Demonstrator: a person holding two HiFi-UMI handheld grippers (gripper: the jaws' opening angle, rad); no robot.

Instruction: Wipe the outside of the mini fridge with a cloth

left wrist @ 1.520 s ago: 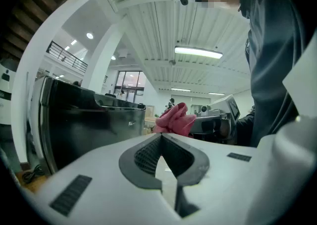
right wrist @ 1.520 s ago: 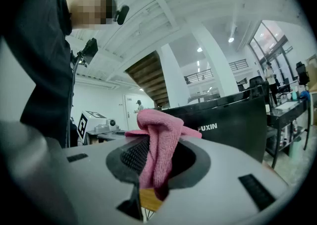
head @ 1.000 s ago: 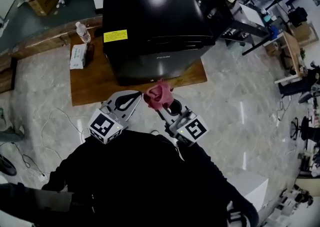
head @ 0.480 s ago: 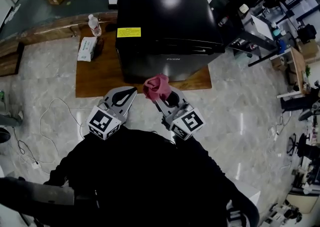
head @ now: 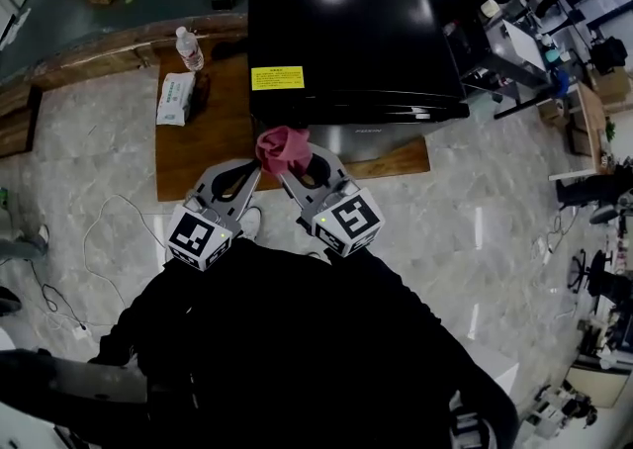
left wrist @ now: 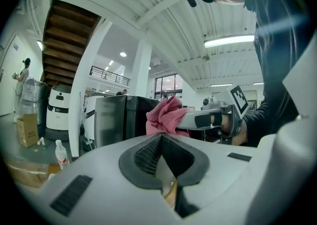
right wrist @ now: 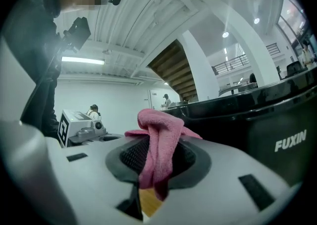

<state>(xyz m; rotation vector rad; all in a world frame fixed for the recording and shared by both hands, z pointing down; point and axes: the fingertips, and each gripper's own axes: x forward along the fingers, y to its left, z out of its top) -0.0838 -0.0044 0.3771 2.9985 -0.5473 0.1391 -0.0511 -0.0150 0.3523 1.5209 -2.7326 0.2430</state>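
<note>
Left tool: jaws together, empty. Right tool: clamped on pink cloth, crumpled terry, bunch sticking out past tips. Cloth held at fridge front, near left corner; contact unclear. Fridge black, glossy top, yellow label, FUXIN on door, on wooden desk. Bottle, tissue pack left of fridge.

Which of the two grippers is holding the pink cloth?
The right gripper: its jaws are shut on the pink cloth, while the left gripper is shut on nothing.
</note>
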